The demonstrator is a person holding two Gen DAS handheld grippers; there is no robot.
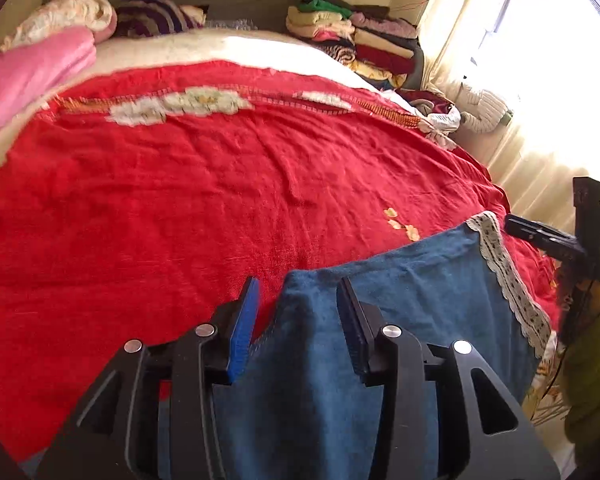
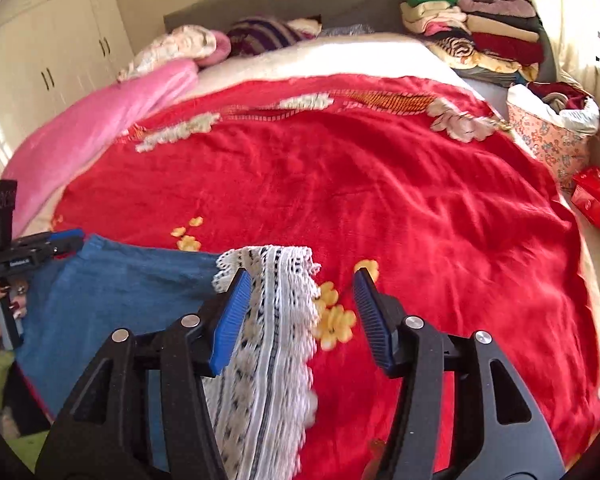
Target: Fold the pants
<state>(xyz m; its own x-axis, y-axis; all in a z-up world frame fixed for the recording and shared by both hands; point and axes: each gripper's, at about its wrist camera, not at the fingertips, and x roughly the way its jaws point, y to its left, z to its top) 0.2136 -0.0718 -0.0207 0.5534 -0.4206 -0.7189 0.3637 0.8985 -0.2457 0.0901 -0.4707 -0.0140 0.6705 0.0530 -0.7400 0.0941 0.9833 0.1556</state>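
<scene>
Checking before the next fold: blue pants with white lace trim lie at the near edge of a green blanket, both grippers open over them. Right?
Not quite: the blanket is red, not green, as the right wrist view shows. The rest holds: the blue pants with white lace trim lie at its near edge, and the left gripper and right gripper are open over them.

Daylight is pouring in through the curtain (image 1: pixel 496 80), blowing out to white glare there. The blanket (image 1: pixel 220 184) near it is reading bright and oversaturated. Fisheye is bending everything around the blanket, with dark vignette cutting the corners. Lace (image 2: pixel 268 320) by the blanket is smearing with motion blur.
</scene>
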